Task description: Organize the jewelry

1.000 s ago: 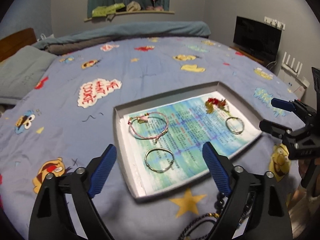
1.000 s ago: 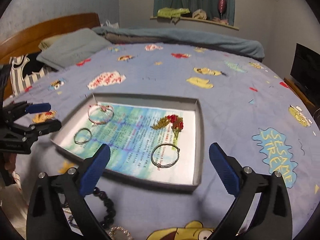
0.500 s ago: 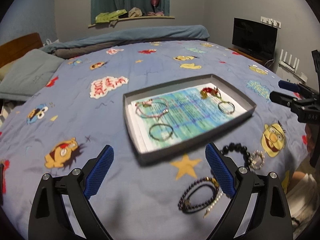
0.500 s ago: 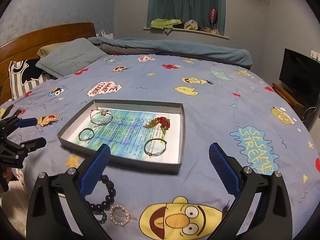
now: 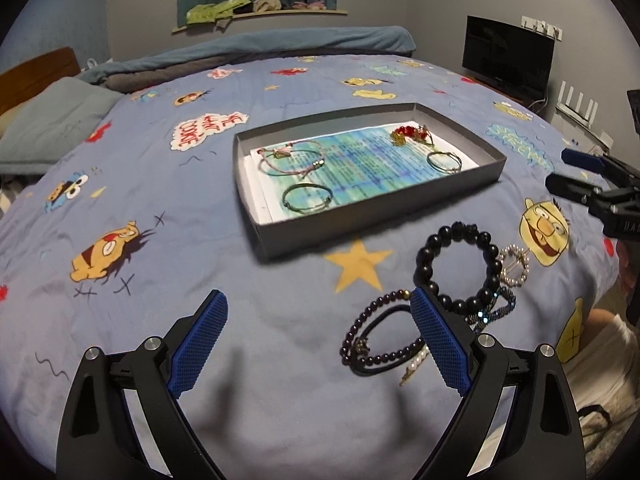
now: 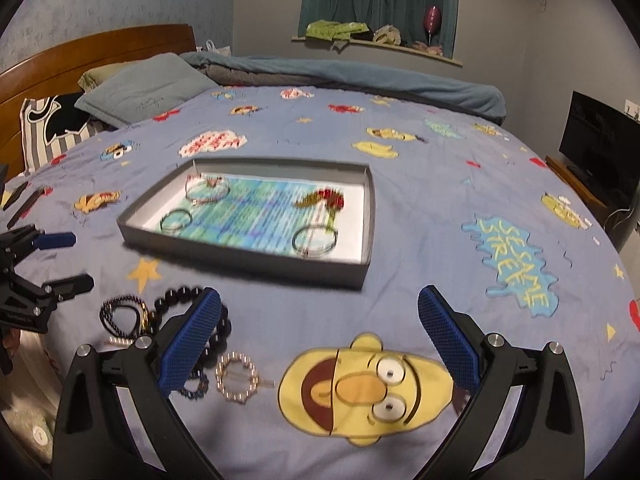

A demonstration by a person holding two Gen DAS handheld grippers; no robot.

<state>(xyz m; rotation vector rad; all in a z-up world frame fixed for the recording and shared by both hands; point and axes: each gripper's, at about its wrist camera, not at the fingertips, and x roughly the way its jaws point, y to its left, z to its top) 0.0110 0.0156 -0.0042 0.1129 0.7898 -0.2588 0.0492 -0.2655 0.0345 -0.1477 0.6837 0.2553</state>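
Note:
A grey box lid (image 5: 380,216) (image 6: 248,254) lies on the bed and holds a pink cord bracelet (image 5: 291,157), two wire bangles (image 5: 307,197) (image 5: 444,160) and a red-gold ornament (image 5: 410,134). Loose on the cover near the bed edge lie a black bead bracelet (image 5: 458,266) (image 6: 224,326), a dark small-bead bracelet (image 5: 380,336) (image 6: 122,314), a pearl ring clip (image 5: 514,266) (image 6: 236,376) and a blue bead piece (image 5: 494,312). My left gripper (image 5: 320,344) is open and empty, close to the loose pieces. My right gripper (image 6: 320,340) is open and empty over the cover.
The blue cartoon bedcover (image 5: 160,184) fills both views. Pillows (image 6: 144,92) and a wooden headboard (image 6: 100,52) are at the far left, a rolled blanket (image 6: 360,76) at the back, a TV (image 5: 508,56) at the right. The bed edge drops off near the loose jewelry.
Both grippers have pulled back and up from the box lid. The loose bracelets near the bed edge have come into view. Both stay open and empty.

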